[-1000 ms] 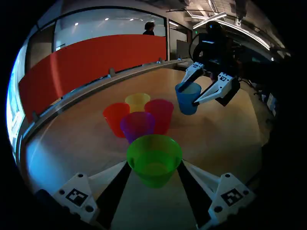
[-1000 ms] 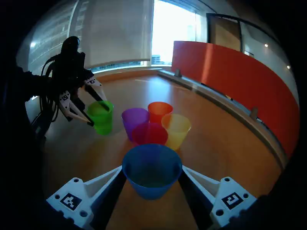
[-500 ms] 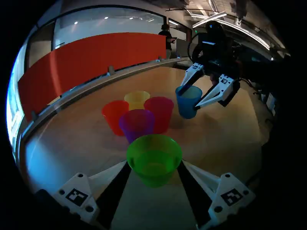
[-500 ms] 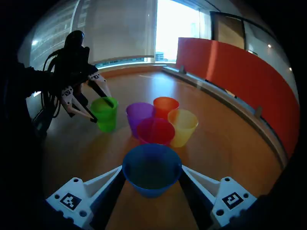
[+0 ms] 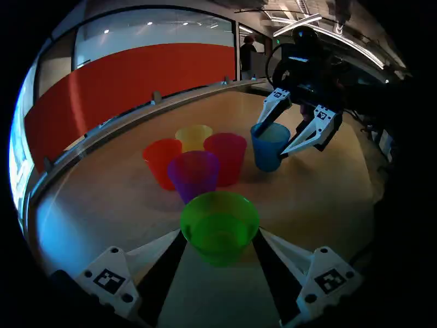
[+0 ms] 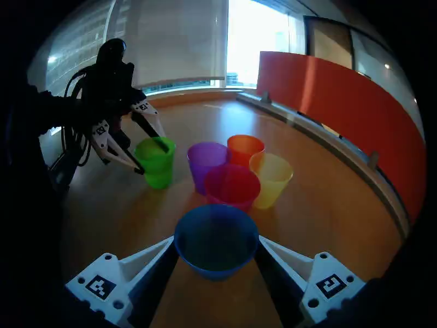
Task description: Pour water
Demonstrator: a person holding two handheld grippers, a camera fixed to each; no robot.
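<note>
In the left gripper view my left gripper [image 5: 219,240] is shut on a green cup [image 5: 219,225], held upright over the wooden table [image 5: 317,186]. Across the table the right gripper [image 5: 273,146] holds a blue cup [image 5: 269,145]. In the right gripper view my right gripper [image 6: 217,252] is shut on that blue cup [image 6: 217,247], also upright. The left gripper [image 6: 154,158] with the green cup [image 6: 156,162] appears at the far left there. Between the two stand a purple cup [image 5: 194,174], a magenta cup [image 5: 225,157], a red-orange cup [image 5: 161,162] and a yellow cup [image 5: 193,136], clustered together.
An orange partition [image 5: 125,82] runs along the table's far side behind a raised ledge [image 5: 136,117]. Bright windows [image 6: 251,44] lie beyond the table in the right gripper view. A person [image 5: 247,52] stands far back. Bare table wood surrounds the cluster.
The blue cup has come lower and slightly nearer the cluster. In the right gripper view the cups and the green cup have shifted right and nearer. The distant person walked right.
</note>
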